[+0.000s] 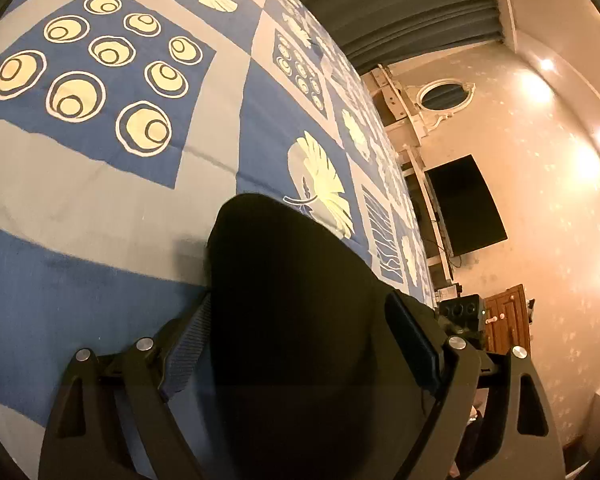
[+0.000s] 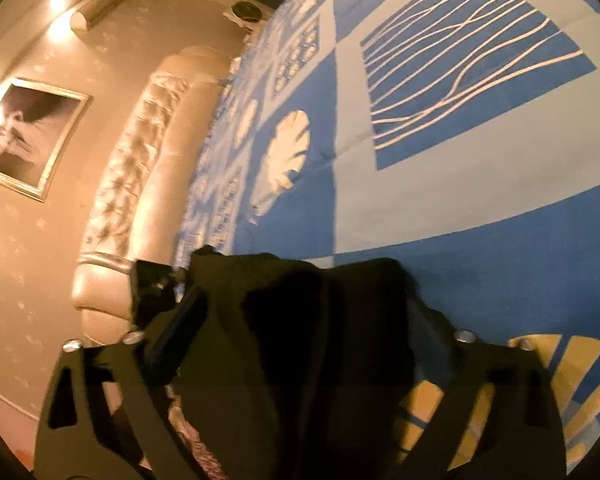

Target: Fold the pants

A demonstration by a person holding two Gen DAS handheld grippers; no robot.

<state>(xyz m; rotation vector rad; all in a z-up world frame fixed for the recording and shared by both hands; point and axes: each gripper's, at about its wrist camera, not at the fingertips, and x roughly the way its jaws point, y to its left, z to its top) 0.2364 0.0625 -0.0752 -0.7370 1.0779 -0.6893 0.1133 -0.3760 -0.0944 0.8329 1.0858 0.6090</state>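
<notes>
Black pants [image 1: 292,256] lie bunched on the blue patterned bed cover [image 1: 100,200]. My left gripper [image 1: 300,300] straddles the bunch, jaws wide. The cloth fills the gap, but the inner face of the right pad [image 1: 416,340] shows bare, so it is open. In the right wrist view the pants [image 2: 292,320] heap between the fingers of my right gripper [image 2: 314,304] and spill over the right one, hiding its pad. The left finger [image 2: 180,320] stands beside the cloth. These jaws also stand wide, with no visible pinch. The picture is blurred.
The bed cover [image 2: 420,200] stretches far ahead of both grippers. A padded headboard [image 2: 140,184] and a framed picture [image 2: 24,136] lie left in the right view. A dark screen [image 1: 466,204] and a wooden cabinet [image 1: 506,320] stand past the bed edge.
</notes>
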